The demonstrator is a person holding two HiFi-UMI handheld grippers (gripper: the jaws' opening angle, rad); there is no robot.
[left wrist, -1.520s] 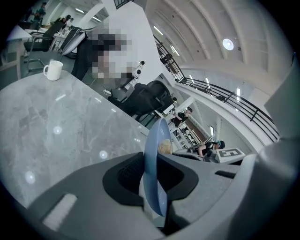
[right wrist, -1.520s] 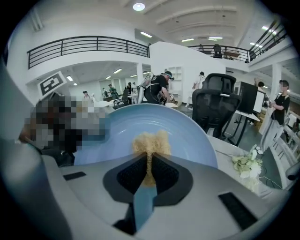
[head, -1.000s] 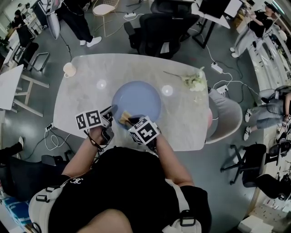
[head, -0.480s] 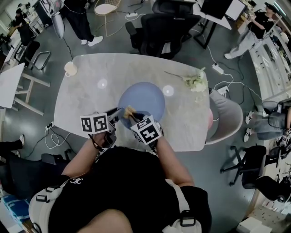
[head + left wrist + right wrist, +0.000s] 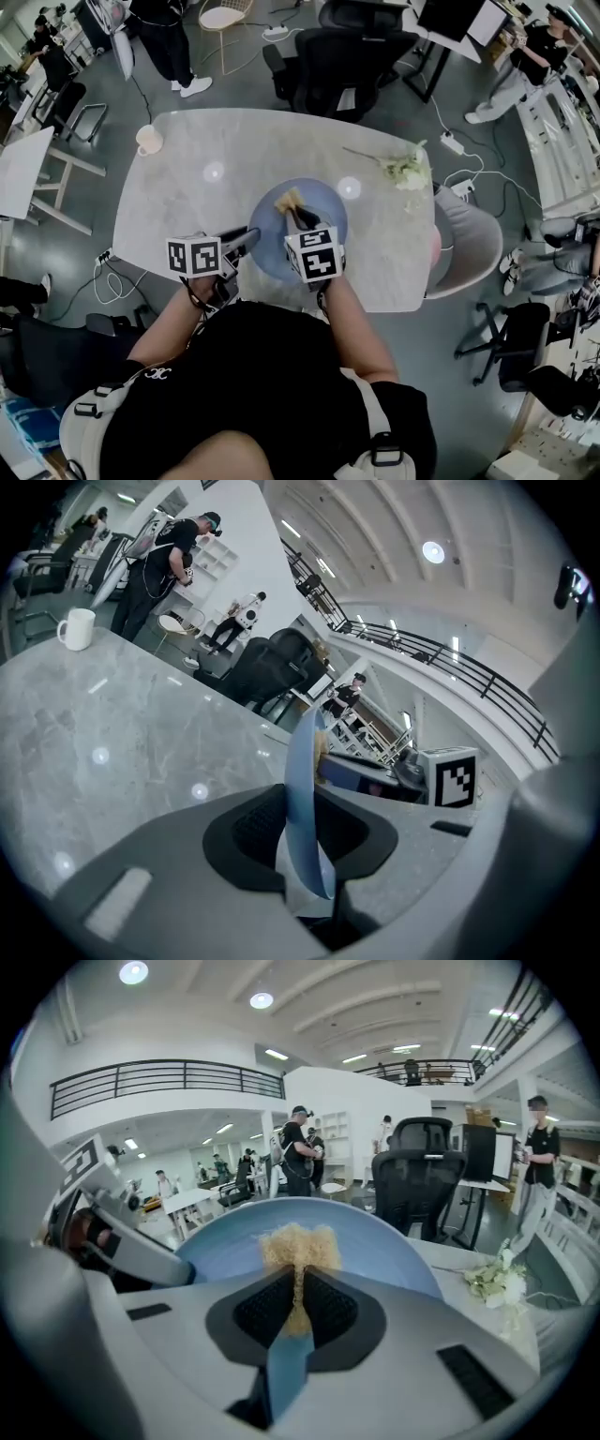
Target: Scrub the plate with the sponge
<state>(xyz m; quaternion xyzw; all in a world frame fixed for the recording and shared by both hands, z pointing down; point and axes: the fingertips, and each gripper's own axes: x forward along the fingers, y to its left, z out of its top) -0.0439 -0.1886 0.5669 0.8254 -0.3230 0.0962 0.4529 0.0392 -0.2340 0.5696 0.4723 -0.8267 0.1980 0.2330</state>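
Note:
A pale blue plate (image 5: 323,211) lies on the marble table (image 5: 178,187) just in front of me. My left gripper (image 5: 249,235) is shut on the plate's near left rim; in the left gripper view the plate (image 5: 302,789) stands edge-on between the jaws. My right gripper (image 5: 298,215) is shut on a tan sponge (image 5: 287,199) and reaches over the plate's far half. The right gripper view has the sponge (image 5: 299,1251) pinched between the pads, its frayed end against the plate (image 5: 384,1246).
A white mug (image 5: 146,141) stands at the table's far left corner. A sprig of pale flowers (image 5: 403,167) lies at the far right. Black office chairs (image 5: 342,52) stand behind the table, a grey seat (image 5: 464,239) at its right end. People stand further off.
My right gripper has carried the sponge from the plate's near edge to its far half. The plate has shifted slightly right. My left gripper keeps its hold on the rim.

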